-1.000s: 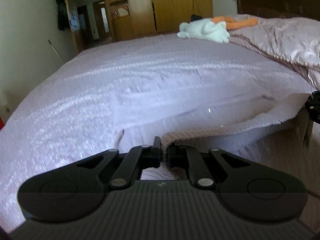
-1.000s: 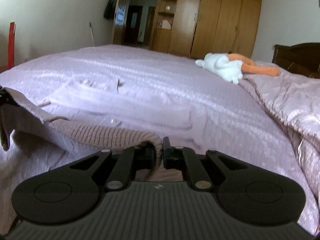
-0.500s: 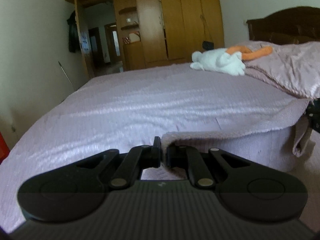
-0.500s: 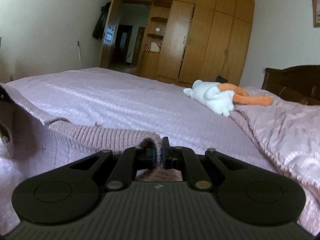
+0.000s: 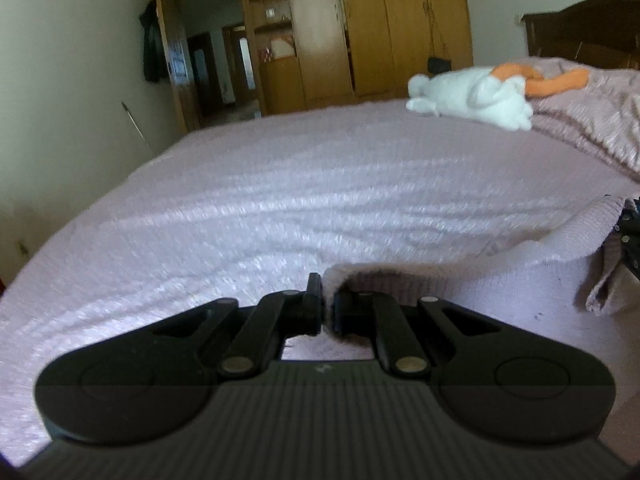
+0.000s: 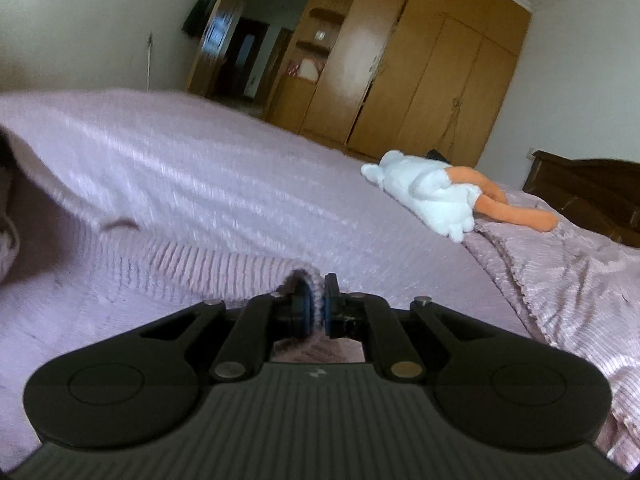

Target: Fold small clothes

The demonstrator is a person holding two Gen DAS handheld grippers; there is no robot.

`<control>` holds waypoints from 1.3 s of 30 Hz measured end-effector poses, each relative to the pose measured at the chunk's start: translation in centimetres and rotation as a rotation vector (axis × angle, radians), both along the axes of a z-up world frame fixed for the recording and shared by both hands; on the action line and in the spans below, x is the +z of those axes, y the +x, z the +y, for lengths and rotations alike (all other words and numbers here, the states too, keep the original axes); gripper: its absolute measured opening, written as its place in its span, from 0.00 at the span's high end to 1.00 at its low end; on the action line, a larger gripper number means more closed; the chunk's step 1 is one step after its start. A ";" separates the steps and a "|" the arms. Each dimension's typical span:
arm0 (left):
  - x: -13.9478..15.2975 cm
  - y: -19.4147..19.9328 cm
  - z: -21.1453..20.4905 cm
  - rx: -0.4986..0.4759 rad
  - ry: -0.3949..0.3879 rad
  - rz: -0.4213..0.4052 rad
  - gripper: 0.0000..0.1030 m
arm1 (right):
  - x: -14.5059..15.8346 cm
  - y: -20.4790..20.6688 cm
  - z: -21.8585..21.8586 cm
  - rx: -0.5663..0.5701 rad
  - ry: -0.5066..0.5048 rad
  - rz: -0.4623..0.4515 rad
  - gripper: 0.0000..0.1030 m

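Item: knit, pale pink, ribbed hem; held off the bed between my two grippers

Left gripper: low centre of the left wrist frame, clenched on one corner of the knit; cloth bunches between the jaws and runs from there toward the right edge of the frame, rising to a far corner at mid right

Right gripper: low centre of the right wrist frame, clamped on the other corner of the knit; the ribbed edge runs from the jaws to the left edge of the frame, where it goes dark and blurred

Key relation: the held edge is the long axis, stretched side to side between my hands, sagging a little at the middle; the body of the garment hangs below that line, toward the lower right of the left wrist frame. Neither hand is nearer; each has its own end

Bedspread: open and bare ahead of both grippers, filling the middle of each frame

Plush: white with orange, well apart, upper right of both frames

Judgement: next comes laying the knit forward onto the bed with both ends level, so the hem lands straight; a skewed drop would wrinkle the fold
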State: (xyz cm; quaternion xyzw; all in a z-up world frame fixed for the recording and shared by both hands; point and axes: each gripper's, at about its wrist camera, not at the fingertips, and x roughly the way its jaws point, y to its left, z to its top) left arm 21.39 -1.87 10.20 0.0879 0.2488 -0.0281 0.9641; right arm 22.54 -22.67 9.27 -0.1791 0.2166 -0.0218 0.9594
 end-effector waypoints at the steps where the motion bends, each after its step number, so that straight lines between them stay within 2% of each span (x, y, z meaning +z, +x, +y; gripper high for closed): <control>1: -0.9 0.9 0.0 0.007 0.009 0.016 0.93 | -1.1 1.0 0.1 0.004 -0.016 0.016 0.94; 5: -4.3 3.6 0.0 0.022 0.025 0.073 0.92 | -4.8 4.2 0.1 0.008 -0.030 0.095 0.94; 9: -6.4 5.2 0.1 0.027 0.035 0.116 0.90 | -7.7 6.0 -0.4 0.000 0.016 0.163 0.93; 13: -7.1 5.3 0.0 0.034 0.035 0.110 0.89 | -8.2 6.3 -0.4 0.000 0.041 0.172 0.92; 14: -7.0 5.2 -0.1 0.034 0.039 0.107 0.84 | -8.1 6.4 -0.6 0.002 0.045 0.175 0.91; 15: -6.8 5.0 -0.2 0.035 0.045 0.104 0.70 | -7.8 6.5 -0.8 0.008 0.053 0.178 0.90; 16: -6.5 4.7 -0.2 0.043 0.054 0.098 0.61 | -7.5 6.5 -0.9 0.014 0.063 0.183 0.86; 17: -6.1 4.3 -0.1 0.049 0.063 0.086 0.44 | -7.1 6.4 -1.2 0.014 0.078 0.184 0.77; 18: -5.6 3.8 0.1 0.051 0.063 0.074 0.35 | -6.4 5.5 -1.8 0.014 0.095 0.181 0.70; 19: -5.1 3.4 0.4 0.048 0.058 0.063 0.33 | -5.9 5.1 -2.2 0.012 0.115 0.177 0.56; 20: -4.6 2.9 0.7 0.035 0.050 0.060 0.32 | -5.3 4.4 -2.5 0.006 0.134 0.168 0.45; 22: -3.6 2.0 1.3 0.019 0.036 0.067 0.32 | -4.4 3.1 -3.2 0.004 0.161 0.156 0.41; 26: -2.0 -0.2 1.9 0.003 0.001 0.059 0.32 | -3.4 0.7 -4.3 0.014 0.150 0.145 0.41; 31: -1.1 -2.8 1.4 -0.078 0.003 0.048 0.32 | -2.5 -2.8 -5.6 0.054 0.180 0.131 0.40; 36: -2.0 -3.5 0.0 -0.175 0.041 0.075 0.32 | -2.5 -4.8 -6.2 0.131 0.194 0.152 0.36; 39: -3.5 -3.3 -0.8 -0.204 0.080 0.096 0.32 | -3.2 -5.0 -5.6 0.170 0.161 0.184 0.35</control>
